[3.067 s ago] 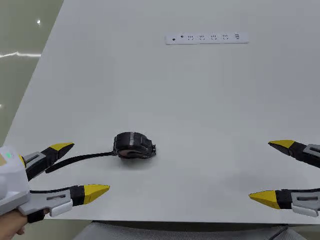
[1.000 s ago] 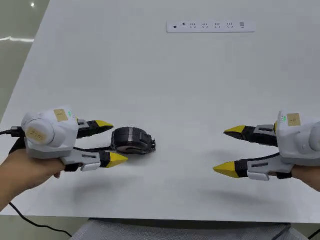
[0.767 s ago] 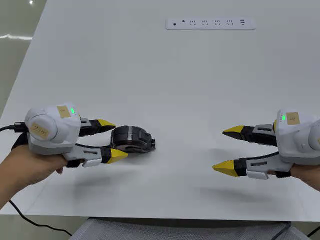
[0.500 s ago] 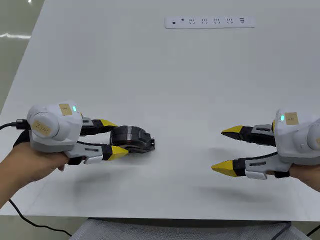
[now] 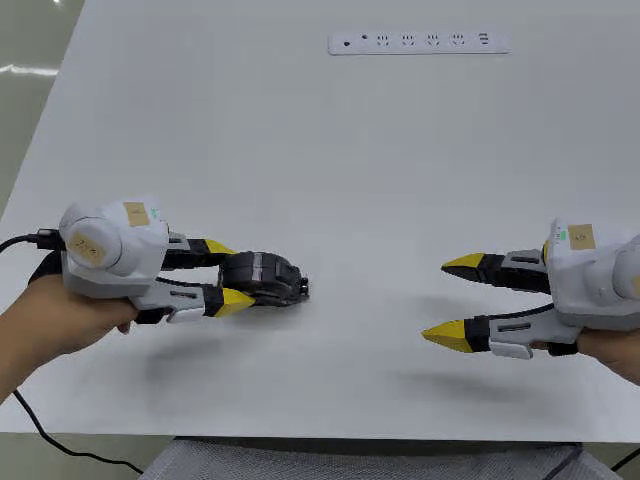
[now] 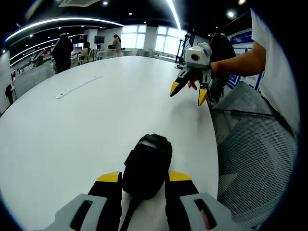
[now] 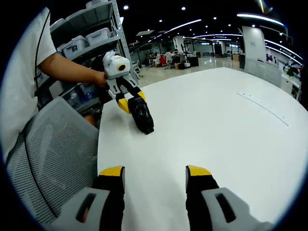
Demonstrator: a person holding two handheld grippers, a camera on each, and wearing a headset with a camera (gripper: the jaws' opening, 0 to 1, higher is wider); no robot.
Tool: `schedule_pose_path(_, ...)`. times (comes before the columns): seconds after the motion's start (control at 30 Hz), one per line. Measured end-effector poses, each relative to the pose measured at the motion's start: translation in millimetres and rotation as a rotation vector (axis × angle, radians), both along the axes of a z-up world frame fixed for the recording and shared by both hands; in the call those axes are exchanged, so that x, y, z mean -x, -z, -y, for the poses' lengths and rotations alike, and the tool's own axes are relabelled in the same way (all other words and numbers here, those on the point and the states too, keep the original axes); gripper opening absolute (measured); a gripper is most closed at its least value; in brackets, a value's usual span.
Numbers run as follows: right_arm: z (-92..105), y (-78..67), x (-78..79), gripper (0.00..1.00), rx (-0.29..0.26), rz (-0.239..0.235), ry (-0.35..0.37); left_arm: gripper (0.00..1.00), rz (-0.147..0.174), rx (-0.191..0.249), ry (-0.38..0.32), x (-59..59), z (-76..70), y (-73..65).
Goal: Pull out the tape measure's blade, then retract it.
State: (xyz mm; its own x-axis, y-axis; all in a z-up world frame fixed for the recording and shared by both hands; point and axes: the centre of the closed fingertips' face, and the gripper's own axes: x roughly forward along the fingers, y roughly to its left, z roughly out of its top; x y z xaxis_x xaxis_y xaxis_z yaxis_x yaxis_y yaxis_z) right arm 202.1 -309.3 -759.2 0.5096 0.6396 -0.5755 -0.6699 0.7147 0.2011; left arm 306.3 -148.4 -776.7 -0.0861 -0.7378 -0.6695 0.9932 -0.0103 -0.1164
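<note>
A black tape measure [image 5: 264, 279] lies on the white table [image 5: 330, 170], left of centre, with its blade drawn in. My left gripper [image 5: 225, 272] reaches in from the left, and its yellow fingertips [image 5: 232, 298] press both sides of the case's rear half. In the left gripper view the tape measure [image 6: 147, 165] fills the gap of the left gripper [image 6: 144, 176], and its black strap [image 6: 128, 214] trails back between the jaws. My right gripper [image 5: 451, 299] hovers open to the right, well apart from the case. From the right gripper [image 7: 155, 171] I see the tape measure [image 7: 143, 115] ahead.
A white power strip [image 5: 417, 42] lies flat at the table's far side. The table's front edge runs just below both hands, with a grey mesh chair [image 5: 350, 462] under it. A black cable [image 5: 40, 430] hangs off the left hand. People stand far off beyond the table [image 6: 62, 48].
Both grippers came up from the table's front edge. The left one slid forward around the tape measure and its jaws narrowed onto the case. The right one has held nearly still lately.
</note>
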Motion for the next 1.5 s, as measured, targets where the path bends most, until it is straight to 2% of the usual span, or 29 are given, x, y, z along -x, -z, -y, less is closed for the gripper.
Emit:
schedule_pose_path(0.07, 0.5, 0.5, -1.6, 0.51, 0.003, 0.006, 0.003, 0.32, 0.016, -0.009, 0.027, 0.5, 0.4, 0.7)
schedule_pose_path(0.27, -2.8, 1.6, -6.6, 0.50, -0.005, 0.019, -0.005, 0.30, 0.027, -0.041, 0.073, 0.4, 1.0, 1.7)
schedule_pose_path(0.53, -17.0, 7.4, -20.5, 0.48, 0.012, 0.050, -0.055, 0.29, 0.069, -0.068, 0.130, 1.2, -0.3, 3.1)
schedule_pose_path(0.8, -36.3, 13.7, -35.7, 0.45, 0.037, 0.093, -0.110, 0.28, 0.118, -0.076, 0.163, 2.0, -1.6, 3.7)
schedule_pose_path(0.9, -41.2, 16.3, -40.3, 0.46, 0.041, 0.112, -0.130, 0.28, 0.126, -0.080, 0.173, 1.6, -1.7, 4.2)
schedule_pose_path(1.07, -49.7, 24.1, -45.9, 0.45, 0.048, 0.115, -0.167, 0.28, 0.141, -0.080, 0.188, 1.4, -1.8, 4.6)
schedule_pose_path(1.27, -64.2, 25.5, -51.6, 0.44, 0.061, 0.130, -0.212, 0.27, 0.159, -0.079, 0.207, 1.0, -1.8, 4.7)
schedule_pose_path(1.5, -73.6, 31.4, -61.4, 0.42, 0.051, 0.135, -0.232, 0.27, 0.175, -0.085, 0.228, 0.2, -1.3, 4.1)
